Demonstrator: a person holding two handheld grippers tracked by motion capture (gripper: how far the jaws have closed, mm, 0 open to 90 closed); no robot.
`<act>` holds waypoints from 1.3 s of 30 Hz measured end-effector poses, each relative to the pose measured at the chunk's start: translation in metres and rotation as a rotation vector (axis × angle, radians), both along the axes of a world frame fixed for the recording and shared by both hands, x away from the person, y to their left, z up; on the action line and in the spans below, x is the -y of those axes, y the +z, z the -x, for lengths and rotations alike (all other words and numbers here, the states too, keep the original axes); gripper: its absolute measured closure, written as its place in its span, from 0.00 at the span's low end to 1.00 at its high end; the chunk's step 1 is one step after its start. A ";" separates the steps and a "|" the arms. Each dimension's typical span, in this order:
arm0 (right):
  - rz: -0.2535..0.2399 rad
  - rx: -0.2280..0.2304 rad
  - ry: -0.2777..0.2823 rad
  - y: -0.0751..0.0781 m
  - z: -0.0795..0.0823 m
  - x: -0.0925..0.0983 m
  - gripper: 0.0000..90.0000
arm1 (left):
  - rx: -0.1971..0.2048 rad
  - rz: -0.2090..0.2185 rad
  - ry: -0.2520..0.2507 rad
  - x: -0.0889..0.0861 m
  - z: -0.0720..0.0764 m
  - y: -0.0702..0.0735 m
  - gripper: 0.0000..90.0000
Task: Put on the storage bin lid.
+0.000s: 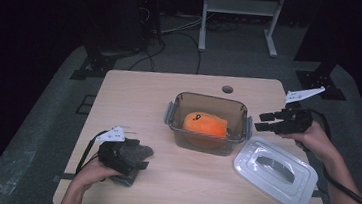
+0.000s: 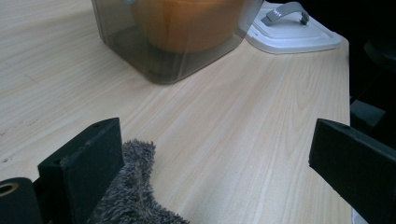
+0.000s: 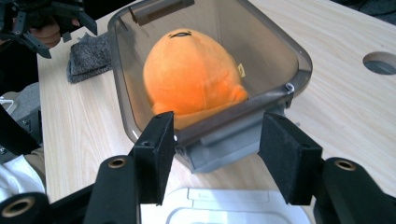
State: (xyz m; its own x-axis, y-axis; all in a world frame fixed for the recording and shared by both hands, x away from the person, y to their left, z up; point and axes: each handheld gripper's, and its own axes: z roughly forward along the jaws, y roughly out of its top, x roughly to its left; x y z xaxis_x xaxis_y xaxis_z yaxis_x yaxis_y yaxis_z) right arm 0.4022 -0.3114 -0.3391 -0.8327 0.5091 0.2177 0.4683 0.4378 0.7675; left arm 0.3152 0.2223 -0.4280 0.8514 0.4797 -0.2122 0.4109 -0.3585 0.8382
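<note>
Packing: an orange plush toy (image 1: 205, 124) is seen lying in the smoky plastic box (image 1: 241, 108) at the middle of the table (image 1: 134, 92), and a second soft thing is waiting to be put in.
Right gripper (image 1: 269, 121): held level just beside the box's right end, jaws apart with nothing pressed between them; in the right gripper view the grey latch (image 3: 224, 144) on the box's end wall is framed between the two pads.
Left gripper (image 1: 141, 158): set low at the near left of the table over the grey furry cloth (image 1: 134, 150); the jaws stand wide apart, and the fur (image 2: 135, 186) is touched by one pad only, so nothing is clamped.
Lid (image 1: 275, 172): laid flat, handle up, near the box's right front corner (well clear of the opening).
Advice for the cloth: both pads should be brought down around a thick fold before closing, so that no loose edge is dragged.
Advice for the box: it is best steadied at its right end while the cloth is dropped beside the toy, and the lid left until last.
</note>
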 end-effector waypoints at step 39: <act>-0.065 -0.088 -0.062 -0.063 0.031 0.037 0.44 | -0.005 -0.012 0.011 0.000 -0.001 -0.003 0.03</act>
